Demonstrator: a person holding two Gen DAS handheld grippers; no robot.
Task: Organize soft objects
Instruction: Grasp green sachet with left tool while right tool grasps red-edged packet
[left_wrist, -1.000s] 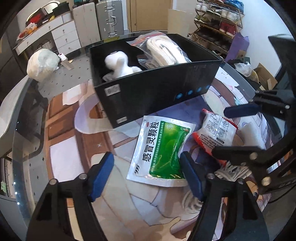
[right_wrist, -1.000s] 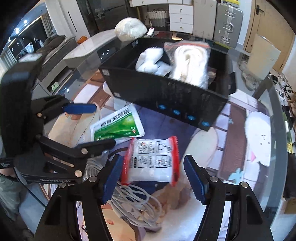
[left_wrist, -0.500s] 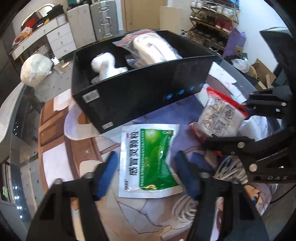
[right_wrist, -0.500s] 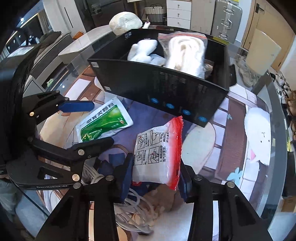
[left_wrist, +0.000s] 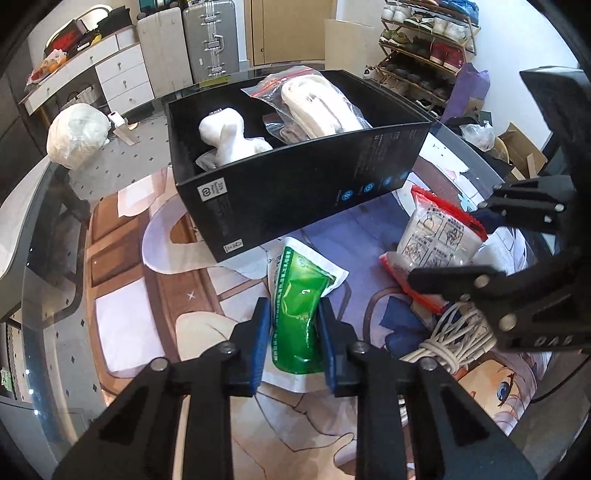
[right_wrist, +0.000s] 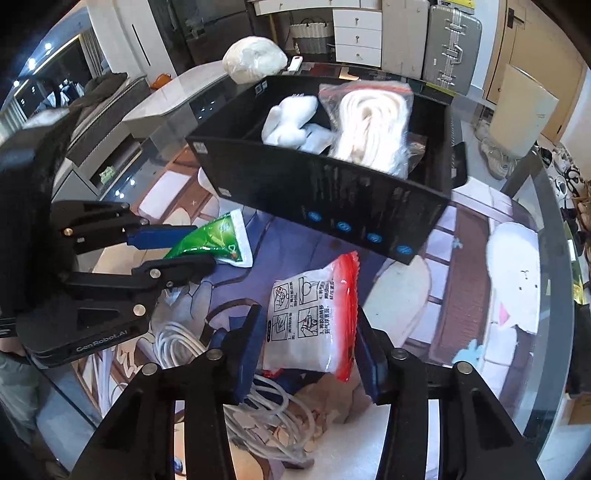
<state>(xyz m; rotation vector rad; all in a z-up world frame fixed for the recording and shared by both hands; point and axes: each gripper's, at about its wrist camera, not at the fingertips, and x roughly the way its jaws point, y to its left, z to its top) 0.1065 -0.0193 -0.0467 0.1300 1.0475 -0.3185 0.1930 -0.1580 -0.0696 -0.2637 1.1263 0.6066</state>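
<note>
The green medicine packet (left_wrist: 306, 273) is pinched and buckled between the closing jaws of my left gripper (left_wrist: 293, 314), its far end tilted up just in front of the black box (left_wrist: 295, 192). The same green packet (right_wrist: 218, 236) shows in the right wrist view in my left gripper (right_wrist: 201, 247). My right gripper (right_wrist: 308, 321) is shut on a white packet with red ends (right_wrist: 314, 295), held upright above the mat. That white packet (left_wrist: 432, 229) sits to the right in the left wrist view. The box holds a white plush toy (left_wrist: 229, 136) and a bagged white rope (left_wrist: 317, 103).
A coil of white cable (left_wrist: 454, 332) lies on the printed mat under the right gripper. A white wrapped bundle (left_wrist: 77, 134) rests on a side counter beyond the box. The glass table's curved edge (right_wrist: 546, 258) runs along the right; suitcases and a shoe rack stand further back.
The left jaws went from wide apart to pinching the green packet, which buckled and tipped up. The right jaws closed on the white packet and raised it upright off the mat.
</note>
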